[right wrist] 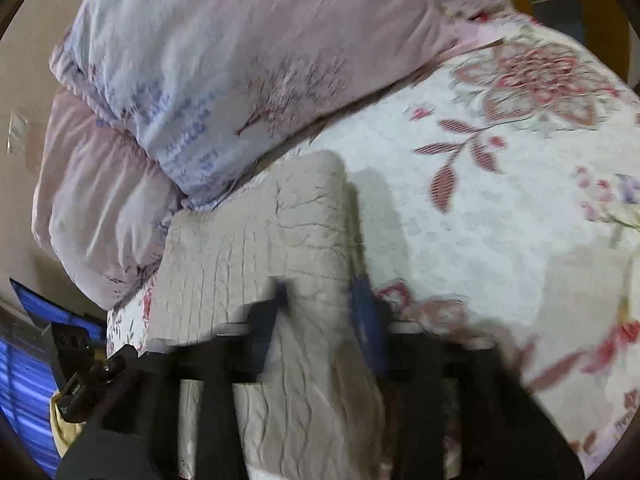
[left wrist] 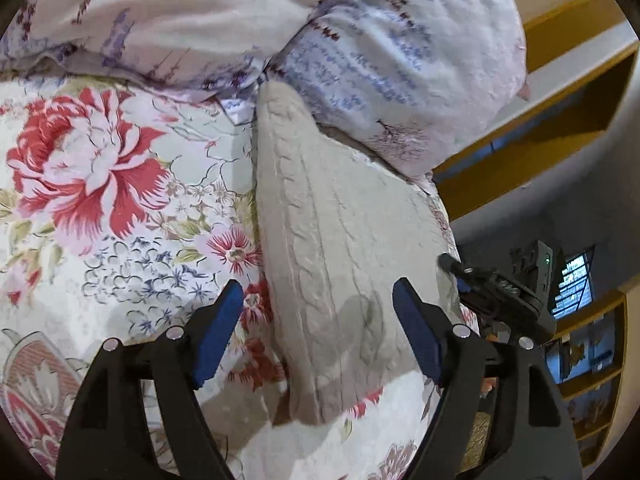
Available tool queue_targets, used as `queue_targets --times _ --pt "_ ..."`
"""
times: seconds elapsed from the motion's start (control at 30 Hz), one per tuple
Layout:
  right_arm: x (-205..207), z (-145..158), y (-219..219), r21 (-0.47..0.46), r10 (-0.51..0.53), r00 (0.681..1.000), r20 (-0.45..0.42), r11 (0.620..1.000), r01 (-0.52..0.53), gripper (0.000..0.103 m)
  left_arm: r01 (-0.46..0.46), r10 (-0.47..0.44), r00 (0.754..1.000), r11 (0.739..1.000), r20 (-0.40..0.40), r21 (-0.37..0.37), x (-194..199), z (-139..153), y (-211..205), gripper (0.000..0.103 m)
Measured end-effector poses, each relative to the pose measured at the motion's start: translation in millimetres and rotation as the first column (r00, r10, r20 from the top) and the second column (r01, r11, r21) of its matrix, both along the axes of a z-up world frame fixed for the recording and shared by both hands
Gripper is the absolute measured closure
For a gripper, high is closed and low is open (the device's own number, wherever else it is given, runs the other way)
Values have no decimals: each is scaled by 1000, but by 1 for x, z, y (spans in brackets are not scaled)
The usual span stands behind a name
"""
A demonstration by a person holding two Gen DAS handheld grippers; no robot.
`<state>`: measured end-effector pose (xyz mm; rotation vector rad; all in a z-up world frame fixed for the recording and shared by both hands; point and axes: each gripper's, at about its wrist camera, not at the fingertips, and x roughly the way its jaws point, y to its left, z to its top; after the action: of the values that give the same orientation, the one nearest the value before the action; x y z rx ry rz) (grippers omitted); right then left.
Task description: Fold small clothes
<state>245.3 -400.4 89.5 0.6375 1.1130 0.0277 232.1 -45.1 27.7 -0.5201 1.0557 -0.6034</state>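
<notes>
My right tool pinches a fold of the beige cable-knit sweater lying on the floral bedsheet just below the lilac duvet, while my left tool gapes empty above it, so the unheld side may slump and spoil the fold.

One beige cable-knit garment lies on one white bedsheet printed with red and pink flowers. Against its far end rest two puffy pale lilac pillows: one printed with blue script and dark branches, one plainer and pinker. Two black two-finger grippers with blue pads are in view: the left gripper, with two pads spread apart above the garment, and the right gripper, with a raised fold of the knit between its two blurred pads.
</notes>
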Motion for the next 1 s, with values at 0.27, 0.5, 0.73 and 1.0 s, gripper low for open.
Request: queue_targets --times 0.27,0.5,0.73,1.0 --pt "-8 -17 -13 -109 -75 997 6 991 76 93 23 -23 1000 999 6 25 2 -10 -17 25" --pt "-15 15 -6 -196 -73 994 85 977 89 75 28 -32 998 996 45 79 3 -7 -26 22" --pt "-17 30 37 -260 109 982 157 963 -66 49 18 -34 995 986 92 164 -2 -3 -36 19" --pt "-15 8 35 -242 141 988 56 962 -124 46 26 -41 995 985 87 168 -3 -3 -36 18"
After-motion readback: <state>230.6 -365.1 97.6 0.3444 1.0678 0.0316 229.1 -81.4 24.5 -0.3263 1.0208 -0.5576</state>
